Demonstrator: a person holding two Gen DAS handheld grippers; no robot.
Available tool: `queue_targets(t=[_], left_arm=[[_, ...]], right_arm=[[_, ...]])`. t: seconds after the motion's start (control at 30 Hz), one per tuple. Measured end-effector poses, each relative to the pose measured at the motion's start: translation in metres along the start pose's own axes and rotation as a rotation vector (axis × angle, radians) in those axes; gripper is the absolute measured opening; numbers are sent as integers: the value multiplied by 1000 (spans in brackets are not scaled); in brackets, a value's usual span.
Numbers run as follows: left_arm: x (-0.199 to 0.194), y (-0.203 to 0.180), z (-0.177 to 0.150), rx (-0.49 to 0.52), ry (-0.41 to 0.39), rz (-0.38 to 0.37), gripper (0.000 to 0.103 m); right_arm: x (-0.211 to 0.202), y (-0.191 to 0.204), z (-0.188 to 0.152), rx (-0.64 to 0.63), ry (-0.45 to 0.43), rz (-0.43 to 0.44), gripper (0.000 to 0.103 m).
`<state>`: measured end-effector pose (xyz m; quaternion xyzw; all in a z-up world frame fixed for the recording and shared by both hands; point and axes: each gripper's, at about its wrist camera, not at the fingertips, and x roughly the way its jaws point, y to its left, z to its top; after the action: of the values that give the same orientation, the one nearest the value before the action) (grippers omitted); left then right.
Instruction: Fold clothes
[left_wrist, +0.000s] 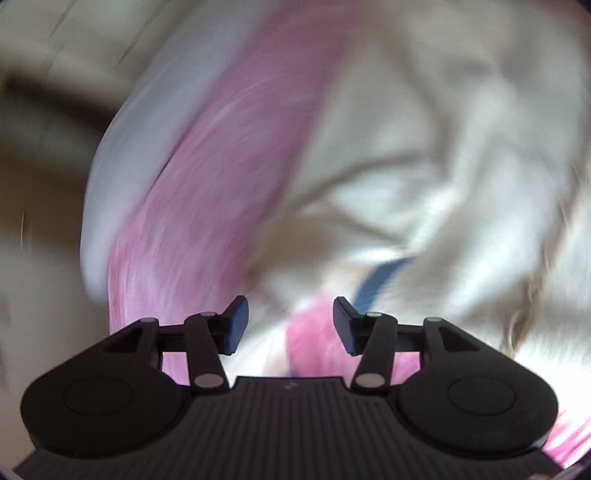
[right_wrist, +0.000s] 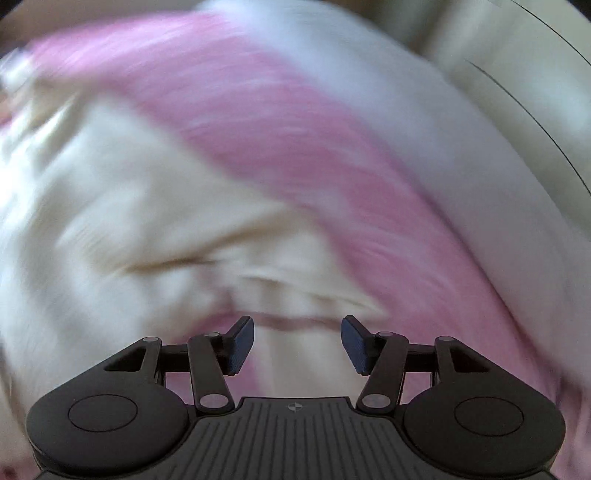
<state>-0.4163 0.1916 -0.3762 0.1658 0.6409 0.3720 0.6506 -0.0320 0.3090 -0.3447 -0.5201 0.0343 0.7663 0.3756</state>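
you hold left gripper (left_wrist: 290, 324) spread, empty | right gripper (right_wrist: 297, 344) spread, empty | both over pink-and-cream garment (right_wrist: 258, 140), likely seeking fresh grips

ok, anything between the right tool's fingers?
No. The right tool is open with nothing pinched; blurred cream-and-pink striped cloth lies beyond the gap, per the right wrist view.

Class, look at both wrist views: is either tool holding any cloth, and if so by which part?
Nothing is held. The left tool and right tool both stand open above the pink and cream clothes, pads apart.
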Motion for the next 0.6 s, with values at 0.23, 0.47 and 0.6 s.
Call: queue_targets(t=[0.23,0.47,0.6], left_arm=[[31,-23,-5,273,-118,84,46],[54,45,-11,-21,-164,-90,5],[76,144,-11,-379,-210,-154,5]], right_arm=[[44,64,4,-389,-22,-109,61],[79,56,17,-596,9,16,16],[61,1,61,-361,-2,115,4]])
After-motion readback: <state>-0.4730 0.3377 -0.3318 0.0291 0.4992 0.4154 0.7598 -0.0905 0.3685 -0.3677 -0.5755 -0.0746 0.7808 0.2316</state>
